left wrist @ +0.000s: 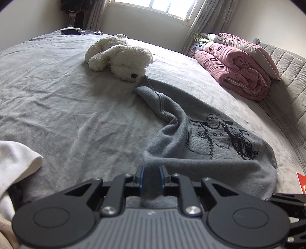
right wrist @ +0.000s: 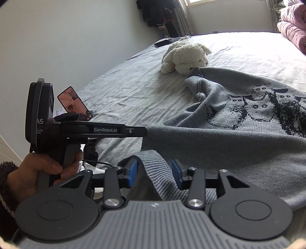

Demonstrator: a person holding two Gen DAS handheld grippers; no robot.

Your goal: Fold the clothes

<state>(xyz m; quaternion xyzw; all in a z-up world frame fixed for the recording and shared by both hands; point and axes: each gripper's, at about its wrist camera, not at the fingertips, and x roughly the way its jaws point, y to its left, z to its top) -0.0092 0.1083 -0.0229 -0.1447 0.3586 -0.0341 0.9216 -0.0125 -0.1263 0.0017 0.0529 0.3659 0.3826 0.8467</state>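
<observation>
left wrist: "genrobot.ai" on left gripper [right wrist: 143, 132] by sweater [right wrist: 229, 138]

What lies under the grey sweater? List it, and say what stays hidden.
The grey sweater lies spread on the grey bedsheet, which shows all around it. Its far tip reaches the white plush dog. Anything beneath the fabric itself is covered and cannot be seen.

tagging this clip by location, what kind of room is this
Most likely a bedroom in a home. A wide bed with a grey sheet fills both views, a rolled pink quilt and pillow sit by the padded headboard, and a white plush dog lies near the curtained window.
</observation>
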